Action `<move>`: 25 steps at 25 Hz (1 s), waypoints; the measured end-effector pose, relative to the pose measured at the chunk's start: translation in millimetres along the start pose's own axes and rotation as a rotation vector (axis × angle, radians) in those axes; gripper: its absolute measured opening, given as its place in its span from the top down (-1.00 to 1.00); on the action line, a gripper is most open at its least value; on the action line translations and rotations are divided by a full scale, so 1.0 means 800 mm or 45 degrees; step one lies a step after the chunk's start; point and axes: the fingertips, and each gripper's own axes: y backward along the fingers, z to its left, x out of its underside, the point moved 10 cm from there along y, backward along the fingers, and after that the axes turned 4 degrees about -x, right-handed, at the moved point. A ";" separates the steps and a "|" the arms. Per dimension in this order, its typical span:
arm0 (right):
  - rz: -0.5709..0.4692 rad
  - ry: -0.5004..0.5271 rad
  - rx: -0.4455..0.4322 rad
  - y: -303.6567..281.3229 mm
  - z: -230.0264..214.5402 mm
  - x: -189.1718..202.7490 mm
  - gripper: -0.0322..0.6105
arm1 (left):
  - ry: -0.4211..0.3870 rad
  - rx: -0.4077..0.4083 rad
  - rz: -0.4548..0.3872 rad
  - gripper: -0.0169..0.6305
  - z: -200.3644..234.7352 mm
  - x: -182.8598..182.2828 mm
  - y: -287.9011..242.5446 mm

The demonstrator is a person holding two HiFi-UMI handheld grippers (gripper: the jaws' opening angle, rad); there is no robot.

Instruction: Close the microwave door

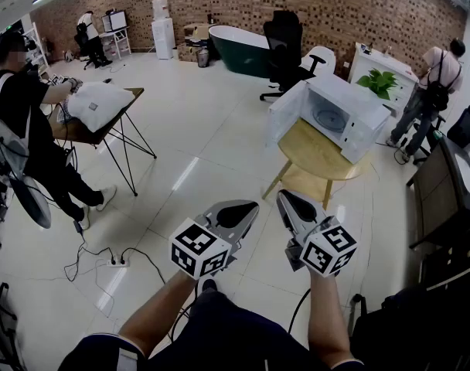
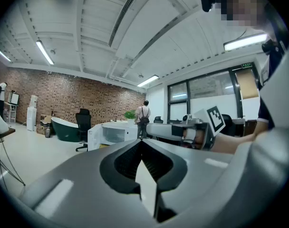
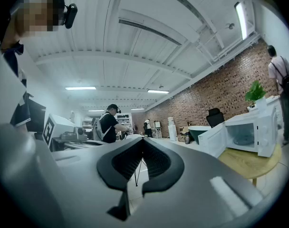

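A: Left tongs (image 1: 249, 207) first. State?
B: Clenched. In its own view the tips press together with nothing between them. It's held level, out in front of the person's body.
A: Right tongs (image 1: 285, 198)?
B: Same. Clenched on nothing, tips meeting. It's just beside the left pair, and the two noses angle toward each other without touching.
A: Where's the microwave?
B: White microwave (image 1: 339, 118), ahead of both tongs and a bit to the right of the right pair, well apart from them. It sits on a round wooden table (image 1: 320, 161).
A: Door?
B: Microwave door (image 1: 287, 113) is swung wide and hinged on the left side, so the cavity and round plate inside are showing. Neither pair touches it.
A: Rest, left to right, quick.
B: Far left of the left tongs, a person in black (image 1: 18, 103) leans at a small folding table (image 1: 133, 93) with a white pillow (image 1: 100, 103) on it. On the floor, left of the left tongs and nearer, there's a white power strip (image 1: 119, 263) with cables. Far ahead by the brick wall are a dark green bathtub (image 1: 239, 49) and a black office chair (image 1: 285, 41). There's a green plant (image 1: 378, 82) beyond the microwave. Far right of the right tongs, a standing person (image 1: 436, 76) has their back turned.
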 end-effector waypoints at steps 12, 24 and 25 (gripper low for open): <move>0.006 0.003 0.034 -0.010 -0.035 -0.002 0.89 | 0.009 0.022 0.010 0.91 0.018 -0.001 -0.036; 0.016 -0.003 0.139 -0.071 -0.134 -0.006 0.89 | 0.041 0.123 -0.001 0.91 0.118 -0.010 -0.143; 0.015 -0.004 0.156 -0.076 -0.144 -0.008 0.89 | 0.040 0.137 -0.003 0.91 0.128 -0.012 -0.154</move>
